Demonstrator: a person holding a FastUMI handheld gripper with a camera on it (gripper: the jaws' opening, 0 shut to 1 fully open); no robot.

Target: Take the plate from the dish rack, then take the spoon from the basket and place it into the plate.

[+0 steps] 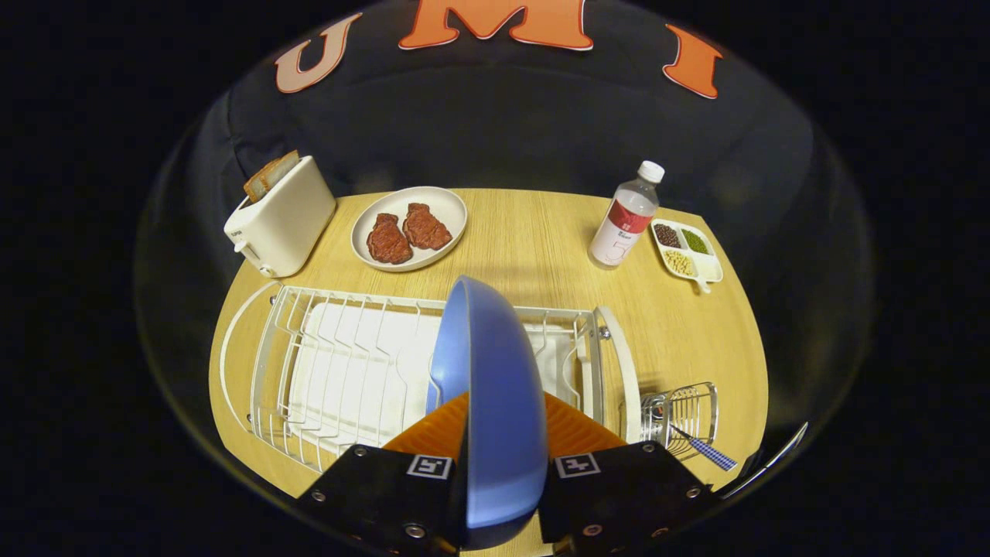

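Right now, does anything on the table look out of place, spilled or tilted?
Nothing looks spilled or damaged. The gripper is shut on the blue plate, held on edge above the dish rack. The spoon leans in the basket. The bottle stands upright.

The gripper (495, 452) clamps both fingers on a blue plate (491, 402), held on edge above the white dish rack (340, 371). A spoon (700, 447) leans in the wire basket (684, 414) beside the rack.
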